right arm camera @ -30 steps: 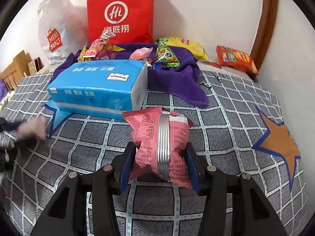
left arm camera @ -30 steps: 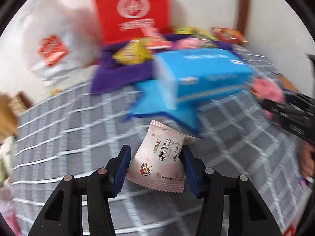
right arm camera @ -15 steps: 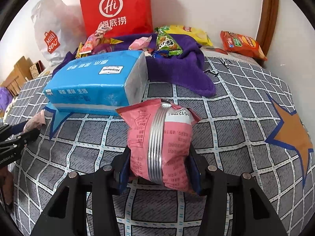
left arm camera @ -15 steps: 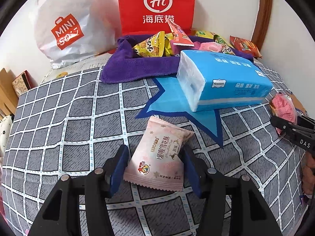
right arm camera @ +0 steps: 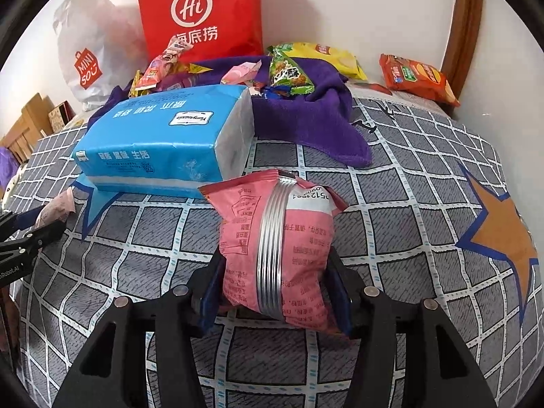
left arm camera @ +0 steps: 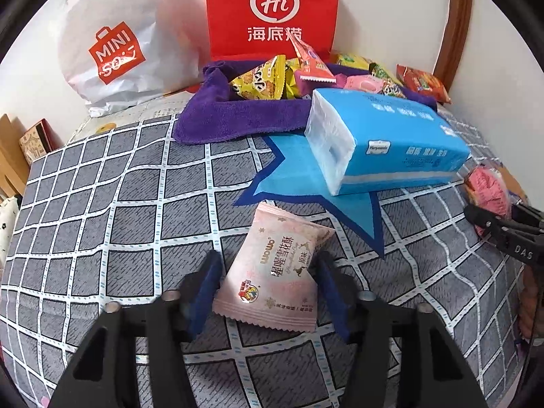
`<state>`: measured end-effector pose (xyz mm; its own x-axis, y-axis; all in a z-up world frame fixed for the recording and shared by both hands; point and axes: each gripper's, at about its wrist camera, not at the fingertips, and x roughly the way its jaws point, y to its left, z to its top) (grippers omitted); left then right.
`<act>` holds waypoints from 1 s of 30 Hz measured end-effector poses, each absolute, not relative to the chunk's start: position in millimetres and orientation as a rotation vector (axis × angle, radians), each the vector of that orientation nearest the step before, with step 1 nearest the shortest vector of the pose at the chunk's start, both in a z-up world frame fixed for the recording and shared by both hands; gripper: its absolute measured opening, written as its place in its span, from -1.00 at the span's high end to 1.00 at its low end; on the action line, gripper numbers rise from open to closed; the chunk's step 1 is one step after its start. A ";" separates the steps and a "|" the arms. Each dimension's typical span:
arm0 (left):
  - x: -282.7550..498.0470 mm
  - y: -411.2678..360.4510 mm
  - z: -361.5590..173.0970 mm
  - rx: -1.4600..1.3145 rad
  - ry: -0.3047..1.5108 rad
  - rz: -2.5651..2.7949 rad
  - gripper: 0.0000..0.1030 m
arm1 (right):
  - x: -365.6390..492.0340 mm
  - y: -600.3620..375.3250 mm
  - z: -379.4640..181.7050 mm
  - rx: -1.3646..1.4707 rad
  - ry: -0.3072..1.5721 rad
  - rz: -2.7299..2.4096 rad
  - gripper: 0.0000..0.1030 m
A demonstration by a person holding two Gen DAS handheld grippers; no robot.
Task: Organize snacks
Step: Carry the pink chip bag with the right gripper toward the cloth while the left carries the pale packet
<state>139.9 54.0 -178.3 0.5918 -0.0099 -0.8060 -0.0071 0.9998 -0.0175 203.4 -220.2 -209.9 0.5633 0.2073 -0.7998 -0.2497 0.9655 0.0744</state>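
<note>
Clearly, each gripper had its own snack straight ahead, between the fingers, so no reach across was needed. The left gripper [left arm camera: 267,285] was at a narrow-to-middle opening and closing, w/ the pale pink snack packet [left arm camera: 277,272] between the blue pads; the right pad touched its edge, but on the left side a small gap showed, so I judged no real grip. The packet lay on the checked bedcover [left arm camera: 112,210], long axis running away from the gripper and tilted a bit to the right. The right gripper [right arm camera: 275,292] had its jaws opening; the pink chip bag [right arm camera: 275,238] stood upright between them, seam facing the camera, both pads still against its sides. The blue tissue pack [right arm camera: 163,142] lay just beyond both snacks, and the purple cloth [right arm camera: 306,119] w/ the other snacks was farther back, approx. same way for both hands.
</note>
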 end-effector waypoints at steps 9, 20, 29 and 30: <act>136.7 67.3 -176.5 -0.118 0.925 -0.024 0.04 | 203.3 -225.3 -208.6 -0.022 0.929 0.277 0.05; 111.4 61.6 -133.6 -0.162 0.903 -0.103 0.04 | 164.8 -232.0 -160.7 0.018 0.834 0.312 0.09; 112.9 40.1 -94.2 -0.197 0.867 -0.182 0.04 | 150.0 -224.0 -116.5 -0.020 0.750 0.323 0.09; 113.1 38.0 -91.3 -0.196 0.866 -0.185 0.04 | 149.3 -223.3 -113.3 -0.027 0.748 0.319 0.09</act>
